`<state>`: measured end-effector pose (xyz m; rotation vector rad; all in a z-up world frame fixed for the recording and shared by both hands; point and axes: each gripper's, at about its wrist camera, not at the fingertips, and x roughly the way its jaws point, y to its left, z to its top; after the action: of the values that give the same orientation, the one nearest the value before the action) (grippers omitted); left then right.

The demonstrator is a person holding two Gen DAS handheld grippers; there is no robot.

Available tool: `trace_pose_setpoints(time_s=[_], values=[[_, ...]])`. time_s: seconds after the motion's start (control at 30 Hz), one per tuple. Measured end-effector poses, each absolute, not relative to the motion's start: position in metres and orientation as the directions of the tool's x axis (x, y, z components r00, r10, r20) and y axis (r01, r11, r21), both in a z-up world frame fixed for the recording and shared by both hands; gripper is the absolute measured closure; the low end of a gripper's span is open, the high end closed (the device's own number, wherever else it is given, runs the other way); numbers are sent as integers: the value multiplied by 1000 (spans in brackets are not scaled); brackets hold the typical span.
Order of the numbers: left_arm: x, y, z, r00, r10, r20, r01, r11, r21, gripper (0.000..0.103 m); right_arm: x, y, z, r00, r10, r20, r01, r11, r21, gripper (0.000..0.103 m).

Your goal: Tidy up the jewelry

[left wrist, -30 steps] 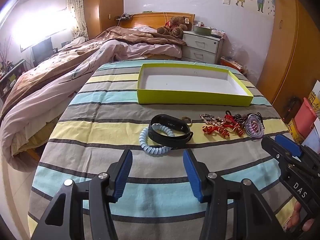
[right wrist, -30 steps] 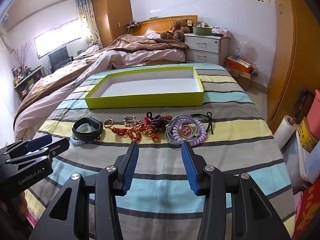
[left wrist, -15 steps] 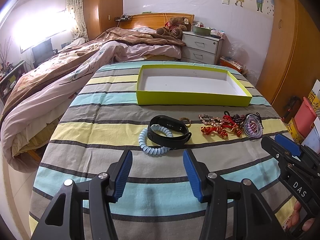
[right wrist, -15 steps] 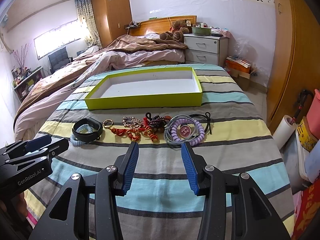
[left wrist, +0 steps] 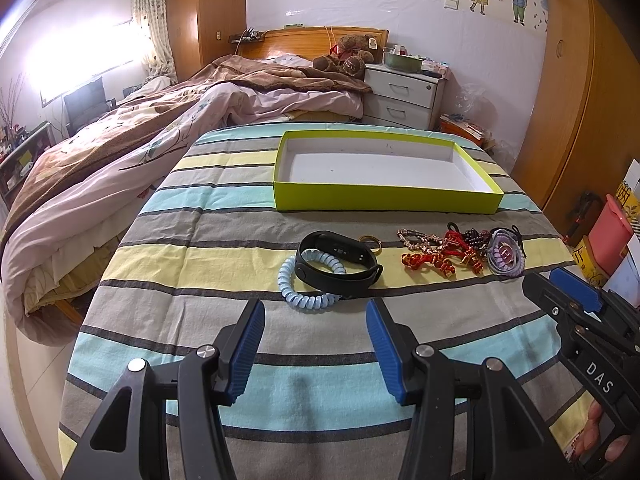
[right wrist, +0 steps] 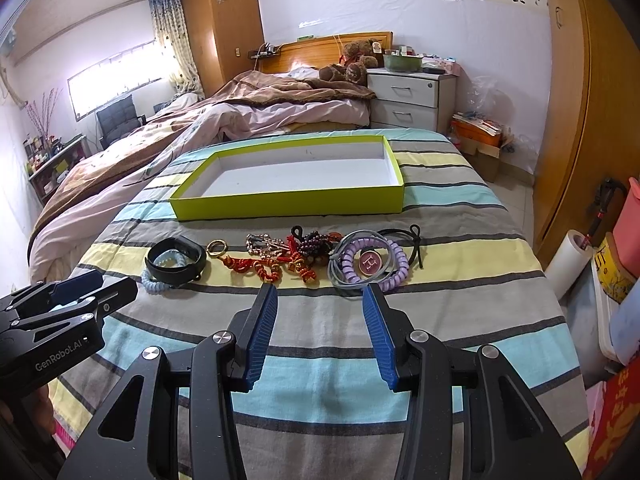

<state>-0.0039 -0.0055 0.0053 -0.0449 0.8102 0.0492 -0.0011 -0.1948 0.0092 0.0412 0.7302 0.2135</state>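
Observation:
A row of jewelry lies on the striped cloth: a black wristband resting on a light blue coil bracelet, a gold ring, a red knotted cord bracelet, a dark bead bracelet, and a purple coil bracelet with grey and black hair ties. Behind them stands an empty lime-green tray, which also shows in the right wrist view. My left gripper is open and empty, just short of the wristband. My right gripper is open and empty, just short of the purple coil.
The striped table's right edge drops to cluttered floor with a paper roll and boxes. An unmade bed lies to the left, a white nightstand behind. Each gripper shows at the other view's side edge.
Both grippers have drifted slightly; the jewelry sits a touch higher in both views. Nothing was grasped or moved.

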Motion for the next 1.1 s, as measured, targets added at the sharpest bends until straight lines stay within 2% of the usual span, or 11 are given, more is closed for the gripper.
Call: trace_pose_setpoints(time_s=[1.1], values=[[-6, -4, 9, 686, 23, -728, -63, 998, -28, 51, -2, -194, 10, 728, 205, -655, -176, 978, 111, 58]])
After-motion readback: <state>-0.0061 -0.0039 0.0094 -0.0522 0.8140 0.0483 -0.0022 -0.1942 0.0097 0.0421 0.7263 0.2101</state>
